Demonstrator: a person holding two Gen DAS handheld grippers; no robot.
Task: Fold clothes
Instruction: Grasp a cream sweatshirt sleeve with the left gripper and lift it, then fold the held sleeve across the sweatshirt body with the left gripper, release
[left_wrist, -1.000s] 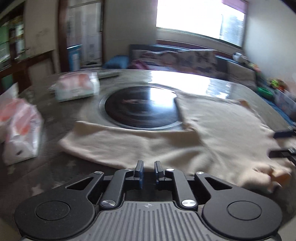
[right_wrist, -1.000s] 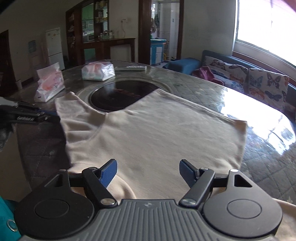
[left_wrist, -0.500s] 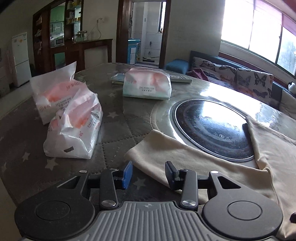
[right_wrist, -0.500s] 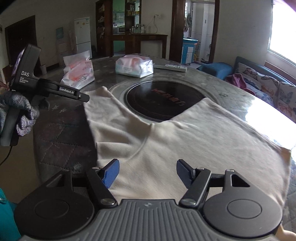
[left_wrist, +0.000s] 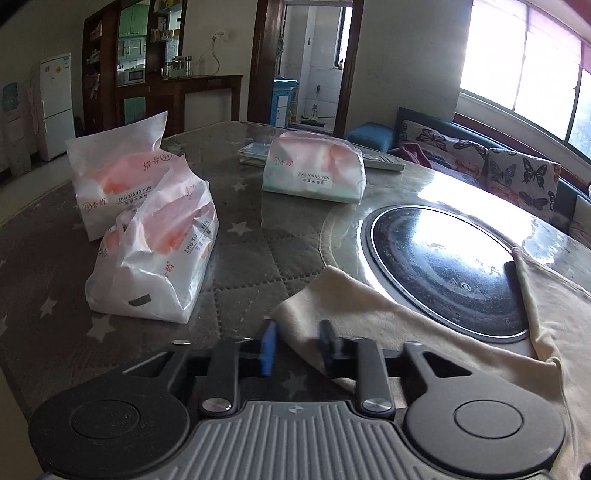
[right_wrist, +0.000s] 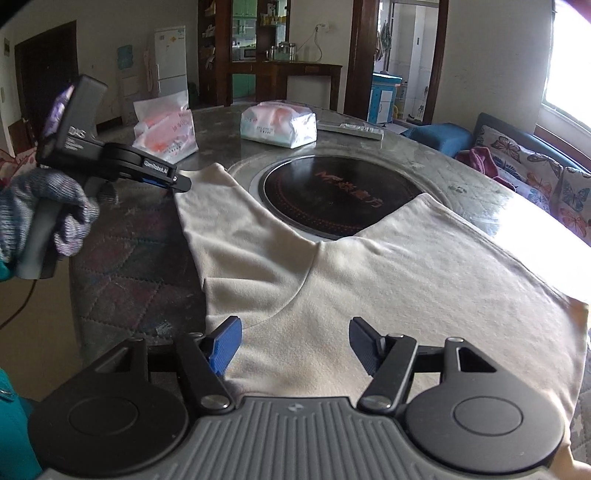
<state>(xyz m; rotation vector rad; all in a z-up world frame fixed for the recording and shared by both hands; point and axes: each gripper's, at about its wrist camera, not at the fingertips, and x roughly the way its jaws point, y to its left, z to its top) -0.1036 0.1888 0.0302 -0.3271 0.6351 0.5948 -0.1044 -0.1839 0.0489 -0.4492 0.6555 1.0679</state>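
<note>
We are at the grasp step. Our left gripper (left_wrist: 294, 345) is closing on the cream garment's (right_wrist: 369, 280) sleeve end, cloth between its jaws. Our right gripper (right_wrist: 295, 341), half open and closing, straddles the near edge. Next: secure both, then fold.

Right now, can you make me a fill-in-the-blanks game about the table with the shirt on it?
1. The cream shirt lies spread on a table whose shape is ____.
2. The number of tissue packs on the table is ____.
3. The sofa cushions under the window are printed with ____.
4. The person's hand wears a knitted ____.

Missing words: round; three; butterflies; glove.
</note>
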